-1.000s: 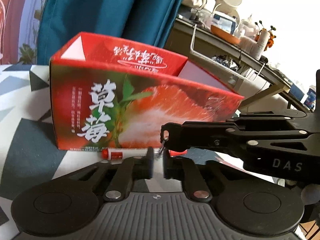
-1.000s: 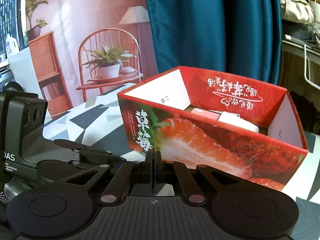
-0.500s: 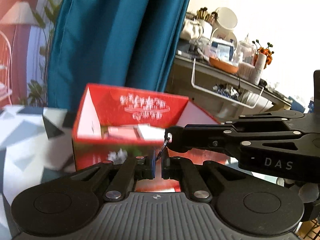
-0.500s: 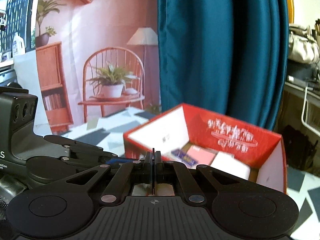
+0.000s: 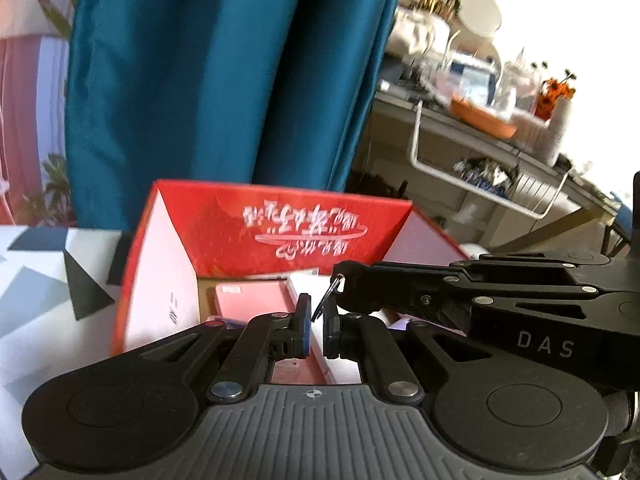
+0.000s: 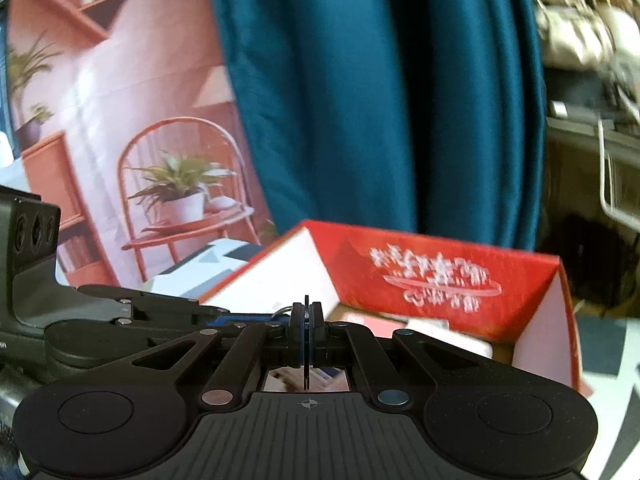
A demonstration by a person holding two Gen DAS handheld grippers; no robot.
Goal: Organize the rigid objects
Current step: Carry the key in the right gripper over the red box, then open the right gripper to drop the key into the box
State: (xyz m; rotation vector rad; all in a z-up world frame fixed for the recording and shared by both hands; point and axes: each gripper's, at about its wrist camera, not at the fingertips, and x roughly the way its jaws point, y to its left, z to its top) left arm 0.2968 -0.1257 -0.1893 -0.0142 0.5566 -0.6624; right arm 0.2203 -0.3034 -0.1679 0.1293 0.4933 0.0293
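A red strawberry-print cardboard box (image 5: 280, 220) stands open on the patterned table; it also shows in the right wrist view (image 6: 440, 276). Inside lie a pink flat case (image 5: 252, 300) and a white box (image 5: 308, 280). My right gripper (image 6: 306, 320) is shut on a thin flat dark object with a small metal ring (image 5: 332, 292), held over the box's near edge. My left gripper (image 5: 315, 328) sits just below and beside the right fingertips, jaws slightly apart with the ring between them. The right gripper's body (image 5: 480, 300) crosses the left wrist view.
A teal curtain (image 5: 224, 80) hangs behind the box. A cluttered grey shelf with a wire rack (image 5: 480, 152) is at the right. A printed backdrop with a chair and plant (image 6: 180, 184) is at the left. The tablecloth (image 5: 36, 280) has grey and white triangles.
Both grippers have risen from the box's front wall to above its open top, so the contents now show. The right gripper kept its hold on the thin object.
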